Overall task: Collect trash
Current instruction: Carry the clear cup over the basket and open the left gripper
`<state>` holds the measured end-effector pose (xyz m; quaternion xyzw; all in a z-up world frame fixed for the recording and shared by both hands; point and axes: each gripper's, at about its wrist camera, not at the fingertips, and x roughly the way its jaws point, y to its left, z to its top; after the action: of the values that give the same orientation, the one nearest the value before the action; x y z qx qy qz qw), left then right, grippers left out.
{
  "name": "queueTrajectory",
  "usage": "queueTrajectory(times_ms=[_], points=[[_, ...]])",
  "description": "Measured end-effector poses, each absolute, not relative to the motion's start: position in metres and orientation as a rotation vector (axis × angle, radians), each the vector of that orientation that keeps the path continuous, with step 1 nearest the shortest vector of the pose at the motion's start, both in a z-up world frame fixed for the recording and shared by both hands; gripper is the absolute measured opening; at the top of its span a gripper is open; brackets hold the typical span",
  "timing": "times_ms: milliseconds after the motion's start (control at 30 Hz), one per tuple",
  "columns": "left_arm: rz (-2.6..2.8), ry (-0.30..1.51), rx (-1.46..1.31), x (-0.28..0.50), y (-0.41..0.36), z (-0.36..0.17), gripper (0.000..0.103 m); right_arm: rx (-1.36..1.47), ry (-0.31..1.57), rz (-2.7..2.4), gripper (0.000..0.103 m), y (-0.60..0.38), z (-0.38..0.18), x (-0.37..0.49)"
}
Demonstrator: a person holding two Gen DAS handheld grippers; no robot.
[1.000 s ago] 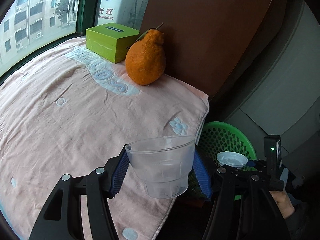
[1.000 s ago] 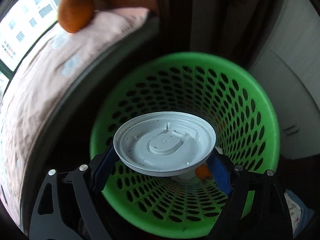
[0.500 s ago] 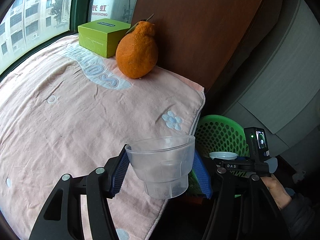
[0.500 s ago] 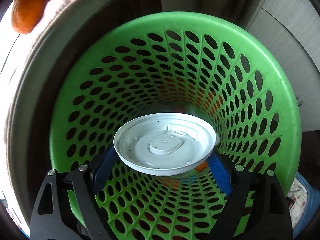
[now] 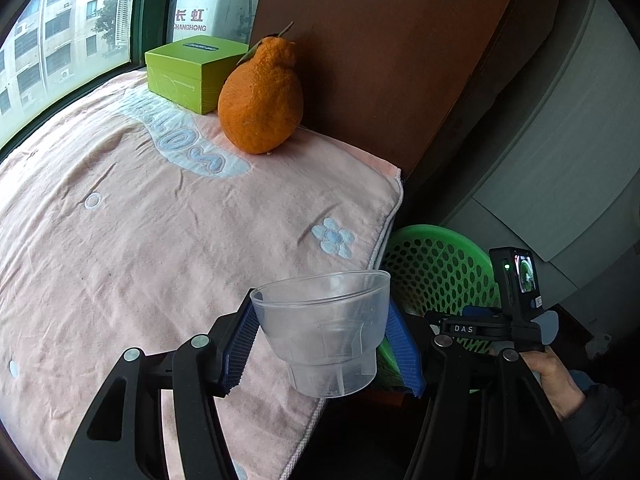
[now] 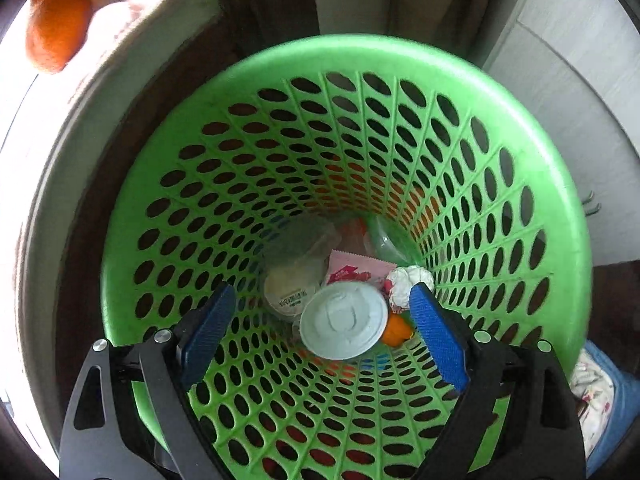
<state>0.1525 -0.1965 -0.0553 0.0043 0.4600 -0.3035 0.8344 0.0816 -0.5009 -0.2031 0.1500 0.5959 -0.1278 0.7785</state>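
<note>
My left gripper (image 5: 322, 344) is shut on a clear plastic cup (image 5: 324, 330), held upright above the right edge of a pink towel (image 5: 160, 248). The green perforated trash basket (image 5: 436, 268) stands on the floor just right of the towel's edge. My right gripper (image 6: 320, 332) is open and empty, pointing down into the basket (image 6: 540, 184). A white plastic lid (image 6: 343, 326) lies at the basket's bottom among other trash: a clear cup (image 6: 296, 272), a pink wrapper (image 6: 356, 270), crumpled foil (image 6: 406, 284) and an orange piece (image 6: 396, 330).
A large orange citrus fruit (image 5: 260, 100) and a green box (image 5: 192, 70) sit on the towel near the window. A brown wooden panel (image 5: 380, 60) stands behind them. Grey cabinet fronts (image 5: 560, 160) are beyond the basket.
My right gripper opened and let go of the white lid, which dropped to the bottom of the basket. My left gripper still holds the cup, shifted slightly.
</note>
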Motion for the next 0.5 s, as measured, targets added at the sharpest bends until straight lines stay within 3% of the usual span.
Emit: queueTrajectory(times_ms=[500], points=[[-0.699,1.01,0.054,0.142,-0.237,-0.071,0.059,0.152,1.104,-0.243,0.088,-0.477,-0.122,0.029]])
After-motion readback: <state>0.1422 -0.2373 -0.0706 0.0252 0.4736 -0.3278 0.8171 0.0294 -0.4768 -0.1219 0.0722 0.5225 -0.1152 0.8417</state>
